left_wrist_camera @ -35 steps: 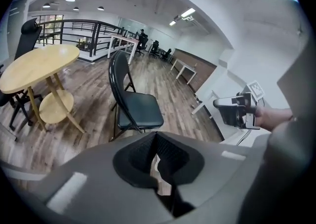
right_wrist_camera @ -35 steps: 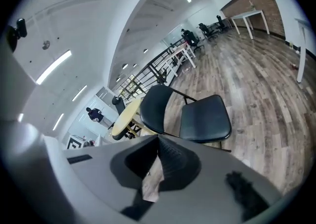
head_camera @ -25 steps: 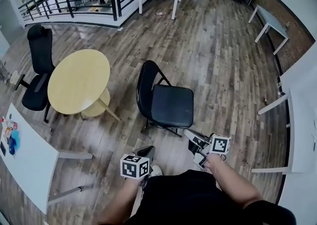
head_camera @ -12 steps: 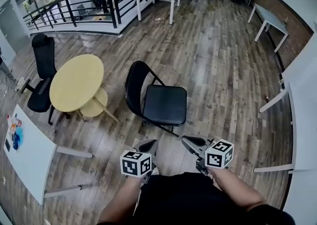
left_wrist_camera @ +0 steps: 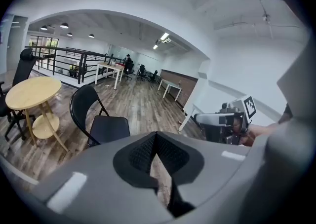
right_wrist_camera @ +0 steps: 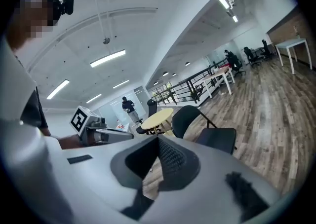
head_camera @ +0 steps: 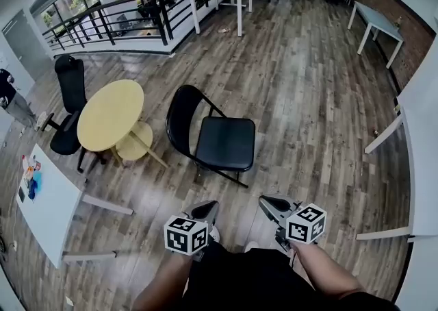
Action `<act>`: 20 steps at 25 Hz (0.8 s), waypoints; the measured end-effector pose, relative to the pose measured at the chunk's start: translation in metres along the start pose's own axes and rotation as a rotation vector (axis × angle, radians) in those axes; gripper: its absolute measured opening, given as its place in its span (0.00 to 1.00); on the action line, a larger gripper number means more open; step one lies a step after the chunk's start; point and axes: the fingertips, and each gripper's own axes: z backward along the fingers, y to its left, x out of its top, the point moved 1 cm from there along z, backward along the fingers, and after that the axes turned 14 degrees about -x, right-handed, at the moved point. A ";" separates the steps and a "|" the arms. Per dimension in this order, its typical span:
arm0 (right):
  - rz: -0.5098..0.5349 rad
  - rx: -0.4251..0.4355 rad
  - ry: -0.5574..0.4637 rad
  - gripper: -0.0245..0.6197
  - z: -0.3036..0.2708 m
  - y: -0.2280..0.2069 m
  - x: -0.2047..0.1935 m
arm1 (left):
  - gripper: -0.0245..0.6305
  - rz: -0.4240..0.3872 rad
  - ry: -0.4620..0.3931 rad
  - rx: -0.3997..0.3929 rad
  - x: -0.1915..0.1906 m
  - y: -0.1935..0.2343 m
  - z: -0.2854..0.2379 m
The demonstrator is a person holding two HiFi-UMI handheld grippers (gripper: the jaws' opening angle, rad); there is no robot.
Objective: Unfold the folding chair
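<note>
A: Head view, surroundings?
B: Wood-plank floor (head_camera: 308,97). A pale yellow round table (head_camera: 113,114) stands just left of the folding chair (head_camera: 215,140), with a black office chair (head_camera: 68,107) beyond the table. White table (head_camera: 41,200) at the left edge, white desk (head_camera: 417,159) at the right, black railing (head_camera: 130,15) across the far side. Only bare floor lies between the folding chair and the two grippers.
A: Grippers in that view?
B: Left gripper (head_camera: 204,210) and right gripper (head_camera: 272,202) are low in frame, well apart from the folding chair and touching nothing.
A: Left gripper view?
B: Jaws pressed together, pads meeting, nothing between them. The folding chair is ahead and to the left, the round table further left. The right gripper shows at the right side.
A: Right gripper view?
B: Jaws closed on each other, empty. The folding chair is ahead, the round table behind it, and a person (right_wrist_camera: 129,105) stands far off.
A: How does the folding chair look?
B: Black padded seat lying flat, rounded black backrest upright, thin black tube frame, legs on the floor. It stands open, backrest side toward the round table.
</note>
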 end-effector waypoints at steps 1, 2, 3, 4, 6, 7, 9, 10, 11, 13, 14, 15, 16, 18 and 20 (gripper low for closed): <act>-0.001 -0.009 0.000 0.05 0.001 -0.004 -0.004 | 0.05 -0.004 0.006 0.010 -0.004 -0.002 0.000; -0.010 -0.018 -0.001 0.05 0.002 -0.008 -0.007 | 0.05 0.000 0.013 0.016 -0.008 -0.004 0.000; -0.020 -0.023 -0.001 0.05 0.002 -0.009 -0.009 | 0.05 0.009 0.022 0.019 -0.013 -0.005 0.001; -0.025 -0.024 -0.001 0.05 0.003 -0.009 -0.012 | 0.05 0.018 0.031 0.019 -0.018 -0.006 0.002; -0.012 -0.021 0.001 0.05 0.003 -0.002 -0.014 | 0.05 0.023 0.039 0.019 -0.021 -0.004 0.004; 0.002 -0.021 0.002 0.05 0.002 0.002 -0.013 | 0.05 0.020 0.038 0.020 -0.019 -0.001 0.005; 0.016 -0.031 0.004 0.05 -0.003 0.008 -0.013 | 0.05 0.015 0.028 0.014 -0.012 0.004 0.007; 0.012 -0.039 0.003 0.05 -0.006 0.012 -0.014 | 0.05 0.012 0.022 0.005 -0.009 0.006 0.009; 0.006 -0.047 0.002 0.05 -0.010 0.016 -0.014 | 0.05 0.005 0.019 -0.006 -0.005 0.007 0.011; 0.007 -0.057 -0.001 0.05 -0.019 0.026 -0.014 | 0.05 -0.019 0.014 -0.023 0.002 0.010 0.017; 0.015 -0.059 -0.003 0.05 -0.025 0.030 -0.012 | 0.05 -0.033 0.013 -0.025 0.006 0.014 0.021; 0.023 -0.059 -0.008 0.05 -0.033 0.035 -0.010 | 0.05 -0.046 0.014 -0.023 0.009 0.020 0.025; 0.027 -0.059 -0.013 0.05 -0.040 0.040 -0.007 | 0.05 -0.055 0.021 -0.020 0.011 0.026 0.030; 0.019 -0.066 -0.016 0.05 -0.052 0.049 -0.006 | 0.05 -0.058 0.043 -0.022 0.009 0.039 0.039; 0.008 -0.071 -0.012 0.05 -0.059 0.056 -0.007 | 0.05 -0.051 0.056 -0.029 0.007 0.048 0.045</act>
